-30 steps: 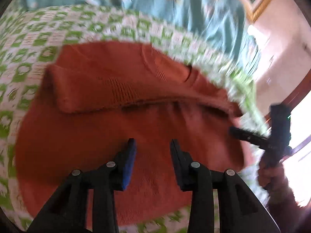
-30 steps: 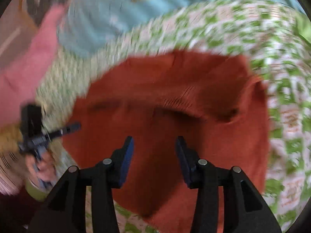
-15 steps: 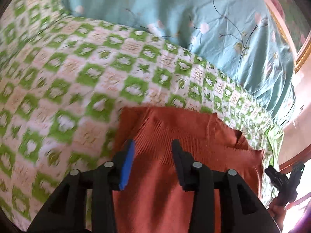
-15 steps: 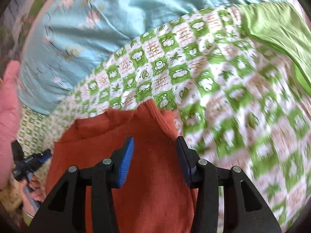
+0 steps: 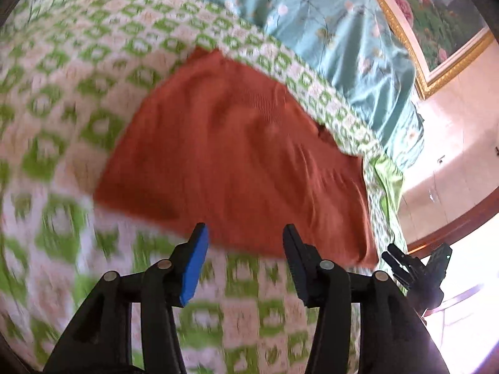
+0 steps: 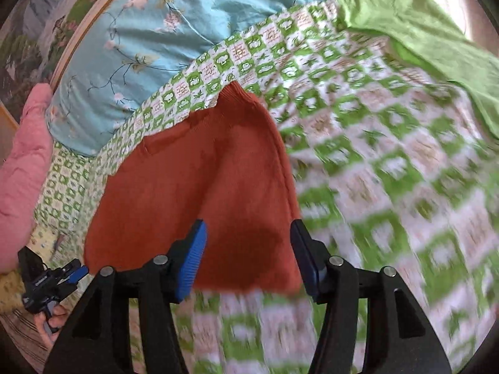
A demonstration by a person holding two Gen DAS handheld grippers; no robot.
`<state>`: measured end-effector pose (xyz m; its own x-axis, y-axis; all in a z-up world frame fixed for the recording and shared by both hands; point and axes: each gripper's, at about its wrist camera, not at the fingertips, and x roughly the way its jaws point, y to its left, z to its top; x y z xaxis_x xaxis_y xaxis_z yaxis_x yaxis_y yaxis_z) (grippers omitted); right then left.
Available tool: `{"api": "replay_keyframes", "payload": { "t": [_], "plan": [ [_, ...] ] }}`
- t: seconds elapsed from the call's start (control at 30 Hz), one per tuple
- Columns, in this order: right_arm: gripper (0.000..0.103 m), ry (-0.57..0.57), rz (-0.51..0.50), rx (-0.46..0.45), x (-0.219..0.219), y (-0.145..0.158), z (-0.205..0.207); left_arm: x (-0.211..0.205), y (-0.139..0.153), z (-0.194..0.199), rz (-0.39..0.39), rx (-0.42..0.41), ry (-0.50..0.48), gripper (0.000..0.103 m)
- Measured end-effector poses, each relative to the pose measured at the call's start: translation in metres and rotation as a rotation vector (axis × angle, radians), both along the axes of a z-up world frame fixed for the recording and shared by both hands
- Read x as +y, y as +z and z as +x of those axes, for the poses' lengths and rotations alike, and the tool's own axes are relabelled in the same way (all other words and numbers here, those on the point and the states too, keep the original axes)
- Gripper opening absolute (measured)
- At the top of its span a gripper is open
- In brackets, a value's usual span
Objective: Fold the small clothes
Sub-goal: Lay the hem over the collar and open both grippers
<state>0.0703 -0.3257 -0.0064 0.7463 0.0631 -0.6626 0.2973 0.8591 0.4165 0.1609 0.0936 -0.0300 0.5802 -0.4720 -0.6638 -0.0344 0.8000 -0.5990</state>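
Two opening grippers [image 5: 244,260] [image 6: 248,254], seemingly empty, near sweater [image 5: 237,155].

Bed [image 5: 93,71] with green-white checked cover; teal floral quilt [image 5: 343,31] behind; gilt-framed painting [image 5: 436,15] on pale wall; bright daylight at right.

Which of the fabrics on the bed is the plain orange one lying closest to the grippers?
The rust-orange knit sweater, lying flat just beyond both grippers' opening, empty jaws. The checked green-and-white blanket beneath it is patterned, and the blue floral sheet lies farther back.

Green-checked bed [image 5: 93,62]; folded rust sweater [image 5: 237,155] lies flat on it.
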Motion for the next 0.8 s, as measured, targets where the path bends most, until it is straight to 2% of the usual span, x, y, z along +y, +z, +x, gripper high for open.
{"api": "replay_keyframes", "payload": {
  "t": [0.07,0.23,0.33,0.5,0.8],
  "plan": [
    [0.062,-0.013,-0.015,0.003,0.005,-0.003,-0.015,-0.004,-0.012,-0.010,-0.027,0.034,-0.004,0.055],
    [0.062,-0.008,0.094,0.027,0.009,-0.022,-0.033,0.000,-0.036,-0.012,-0.118,0.098,0.036,0.055],
    [0.062,0.002,0.110,0.033,0.015,-0.027,-0.031,0.006,-0.038,-0.005,-0.146,0.104,0.067,0.059],
    [0.062,0.021,0.153,0.017,0.025,-0.025,-0.022,0.018,-0.041,0.006,-0.224,0.114,0.138,0.071],
    [0.062,0.046,0.190,0.005,0.036,-0.026,-0.017,0.027,-0.049,0.027,-0.272,0.080,0.282,0.072]
  ]
}}
